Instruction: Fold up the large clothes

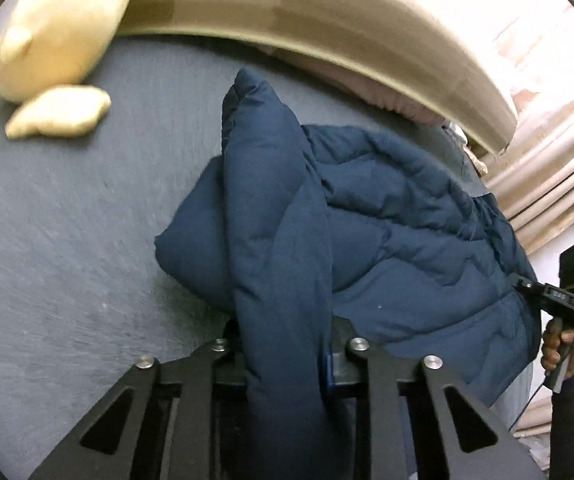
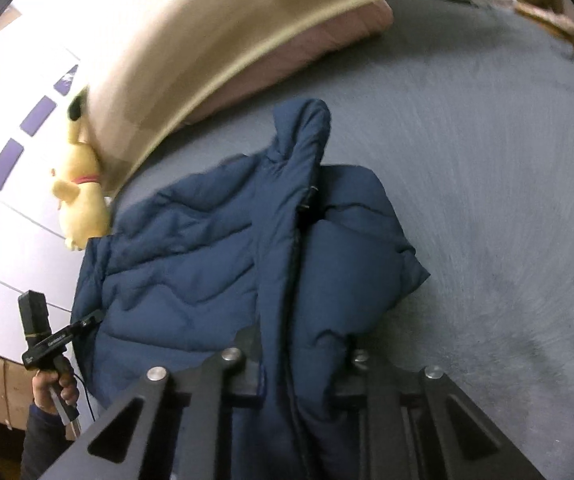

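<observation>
The left claw (image 1: pixel 287 344) is clenched on a fold of the dark blue quilted puffer jacket (image 1: pixel 387 216). A thick band of the padded fabric runs straight down between its two black fingers (image 1: pixel 227 336) and fills the gap, so the pads themselves are hidden under cloth. The right claw (image 2: pixel 299 356) grips the same jacket in the same manner, with a puffy edge bunched between its fingers; the zip line of the jacket runs down just left of that grip.

The jacket lies crumpled on the grey bed sheet (image 1: pixel 67 220), its bulk spreading away from each claw towards the far side. In the left wrist view the heap sits to the right of the held band, and one narrow part, probably a sleeve or the hood, sticks up towards the tan padded headboard (image 1: pixel 327 12). In the right wrist view the heap lies to the left.

Each camera catches the other claw at the jacket's far edge, with a hand (image 1: pixel 563 348) wrapped round its black handle.

A pale yellow plush toy (image 1: pixel 59 36) lies on the bed near the headboard, well apart from the jacket. A pink pillow (image 2: pixel 307 56) rests against the headboard.
</observation>
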Tool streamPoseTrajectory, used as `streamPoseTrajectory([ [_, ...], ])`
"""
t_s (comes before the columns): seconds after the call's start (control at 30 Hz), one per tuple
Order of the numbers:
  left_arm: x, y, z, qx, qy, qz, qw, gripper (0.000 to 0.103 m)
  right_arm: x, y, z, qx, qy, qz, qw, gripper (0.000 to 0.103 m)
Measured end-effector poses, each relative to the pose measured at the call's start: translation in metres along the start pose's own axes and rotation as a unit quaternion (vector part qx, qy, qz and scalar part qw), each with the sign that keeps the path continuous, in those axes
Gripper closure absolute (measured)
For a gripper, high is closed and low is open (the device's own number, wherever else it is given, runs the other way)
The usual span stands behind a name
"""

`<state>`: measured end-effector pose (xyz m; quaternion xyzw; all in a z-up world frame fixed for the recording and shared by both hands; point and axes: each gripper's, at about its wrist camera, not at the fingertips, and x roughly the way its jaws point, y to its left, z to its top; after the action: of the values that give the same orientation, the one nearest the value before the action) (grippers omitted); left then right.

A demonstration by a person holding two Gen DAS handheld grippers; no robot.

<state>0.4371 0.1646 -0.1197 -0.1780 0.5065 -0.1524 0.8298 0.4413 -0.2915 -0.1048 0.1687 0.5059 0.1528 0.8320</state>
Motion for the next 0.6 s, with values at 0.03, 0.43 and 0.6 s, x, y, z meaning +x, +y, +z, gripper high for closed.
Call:
streamPoseTrajectory([
  [0.03, -0.010, -0.003, 0.000, 0.004, -0.007, 0.001, 1.0000, 0.082, -0.007, 0.009, 0.002, -0.009, -0.004, 0.002, 1.000, 0.083],
  [0.43, -0.159, -0.072, -0.069, 0.090, -0.088, -0.016, 0.9919, 0.085, -0.154, 0.061, -0.063, -0.074, -0.082, 0.052, 0.993, 0.089],
  [0.6, -0.131, -0.058, -0.146, 0.049, -0.056, -0.034, 0.9967, 0.075, -0.137, -0.008, -0.146, -0.011, -0.053, 0.064, 0.996, 0.082],
])
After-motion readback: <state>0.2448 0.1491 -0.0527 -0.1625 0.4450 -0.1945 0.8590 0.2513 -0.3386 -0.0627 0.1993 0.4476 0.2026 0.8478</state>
